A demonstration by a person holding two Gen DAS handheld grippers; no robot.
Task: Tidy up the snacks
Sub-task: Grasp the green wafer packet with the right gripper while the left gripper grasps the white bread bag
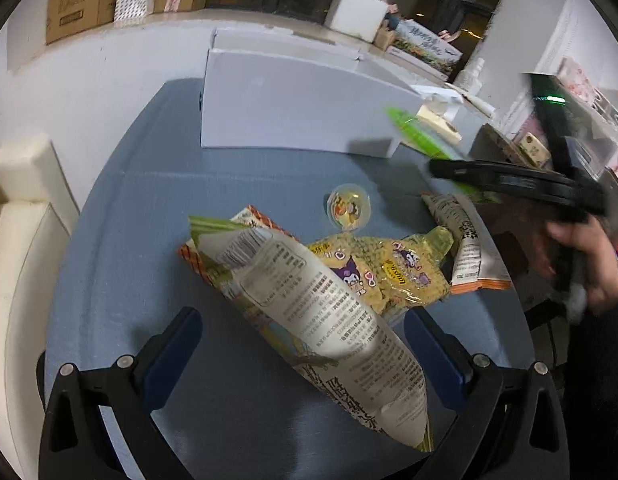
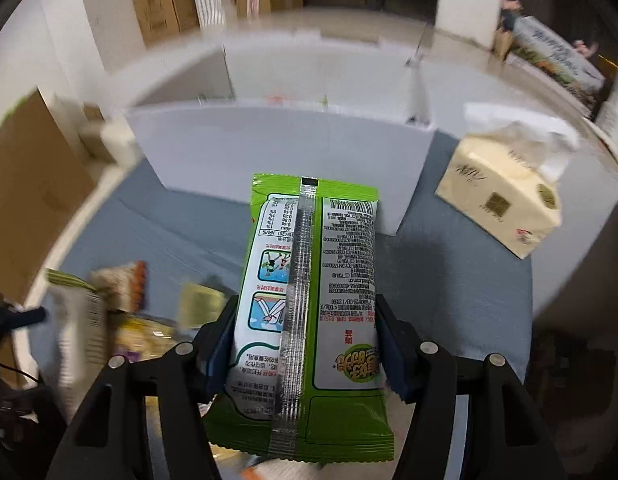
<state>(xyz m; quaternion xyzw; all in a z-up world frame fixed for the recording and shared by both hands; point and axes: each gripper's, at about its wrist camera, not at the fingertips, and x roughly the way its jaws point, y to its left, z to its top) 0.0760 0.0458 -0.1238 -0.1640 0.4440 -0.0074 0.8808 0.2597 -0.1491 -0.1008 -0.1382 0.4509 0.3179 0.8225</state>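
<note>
right tool [image 2: 305, 344] pinching a green snack packet [image 2: 309, 312] by its sides, back seam up, held above the blue table [image 2: 449, 280] just near of the white box [image 2: 277, 152]. bare cloth to the right, up to the tissue pack [image 2: 501, 200] at the far right. can't see inside the box from here, contents hidden.

left tool [image 1: 301, 332] spread wide, hovering over a white-backed packet [image 1: 329, 320] on a pile near the table edge: yellow noodle bag [image 1: 385, 272], small round jelly cup [image 1: 348, 209], orange-edged packet [image 1: 469, 248]. left-side pile blurred in the right view.
</note>
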